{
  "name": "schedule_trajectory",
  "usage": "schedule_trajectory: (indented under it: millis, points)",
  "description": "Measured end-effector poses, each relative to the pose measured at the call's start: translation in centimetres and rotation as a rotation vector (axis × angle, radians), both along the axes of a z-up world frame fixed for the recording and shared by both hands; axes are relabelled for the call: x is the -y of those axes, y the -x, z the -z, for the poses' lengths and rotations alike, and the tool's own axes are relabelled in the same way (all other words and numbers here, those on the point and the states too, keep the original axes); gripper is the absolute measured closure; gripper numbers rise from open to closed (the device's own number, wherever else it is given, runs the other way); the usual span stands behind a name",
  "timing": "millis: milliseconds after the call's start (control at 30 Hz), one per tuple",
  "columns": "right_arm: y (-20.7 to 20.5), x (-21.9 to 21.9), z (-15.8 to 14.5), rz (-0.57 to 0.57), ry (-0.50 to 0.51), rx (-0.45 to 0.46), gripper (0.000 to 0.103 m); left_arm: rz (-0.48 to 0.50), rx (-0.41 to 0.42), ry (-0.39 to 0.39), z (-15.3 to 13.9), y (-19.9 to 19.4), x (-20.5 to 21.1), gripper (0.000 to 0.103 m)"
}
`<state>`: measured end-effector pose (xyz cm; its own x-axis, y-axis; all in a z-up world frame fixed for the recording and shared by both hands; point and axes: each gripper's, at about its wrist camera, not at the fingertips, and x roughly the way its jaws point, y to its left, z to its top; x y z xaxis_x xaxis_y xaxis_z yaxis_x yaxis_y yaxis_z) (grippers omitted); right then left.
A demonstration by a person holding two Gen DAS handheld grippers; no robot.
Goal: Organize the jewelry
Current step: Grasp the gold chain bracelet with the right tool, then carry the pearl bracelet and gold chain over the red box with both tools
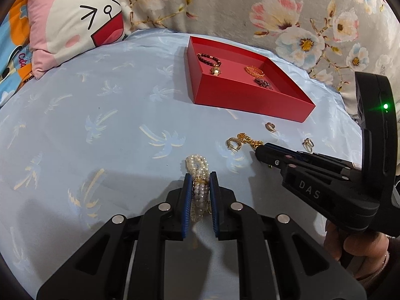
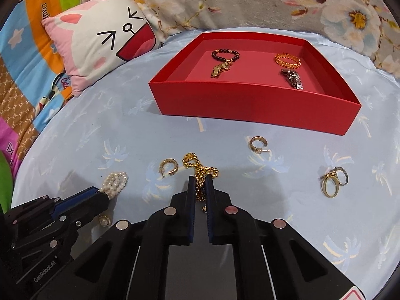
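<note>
An open red box (image 1: pixel 250 100) (image 2: pixel 250 102) lies on the pale blue sheet and holds a dark bead bracelet (image 2: pixel 225 54), a gold watch band (image 2: pixel 220 70), an orange-gold bangle (image 2: pixel 287 60) and a steel watch band (image 2: pixel 293 77). My left gripper (image 1: pixel 200 182) (image 2: pixel 100 193) is shut on a white pearl bracelet (image 1: pixel 198 175) (image 2: pixel 115 181) resting on the sheet. To its right, my right gripper (image 2: pixel 200 182) (image 1: pixel 258 148) is shut on a gold chain (image 2: pixel 200 170) (image 1: pixel 250 140). Loose on the sheet are two gold hoop earrings (image 2: pixel 169 166) (image 2: pixel 257 143) and joined rings (image 2: pixel 333 181).
A pink cartoon pillow (image 2: pixel 105 40) lies at the back left, a floral cushion (image 1: pixel 287 12) along the back. A small pearl earring (image 2: pixel 104 221) sits under my left gripper. A hand (image 1: pixel 355 245) holds the right gripper. The colourful blanket (image 2: pixel 25 50) edges the left side.
</note>
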<state>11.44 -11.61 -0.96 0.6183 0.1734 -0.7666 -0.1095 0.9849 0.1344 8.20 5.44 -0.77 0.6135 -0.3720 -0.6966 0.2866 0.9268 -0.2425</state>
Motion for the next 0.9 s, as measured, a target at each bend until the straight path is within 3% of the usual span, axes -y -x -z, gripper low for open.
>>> schedule_trajectory:
  millis: [267,667,733,900]
  points:
    - [1.4,2.6,-1.2,0.059,-0.059,0.014,0.101,0.004,0.001,0.004,0.0,0.0,0.0,0.09]
    - [4.1,7.2,-7.0,0.141,-0.091,0.13,0.101,-0.007,-0.015,0.022,-0.2,0.0,-0.3,0.09]
    - [4.3,7.9,-8.2,0.146,-0.09,0.148,0.101,-0.005,-0.02,0.049,-0.8,-0.1,-0.5,0.09]
    - [3.7,9.4,-11.7,0.15,-0.077,0.218,0.101,0.03,0.057,0.062,-4.6,-1.0,0.3,0.09]
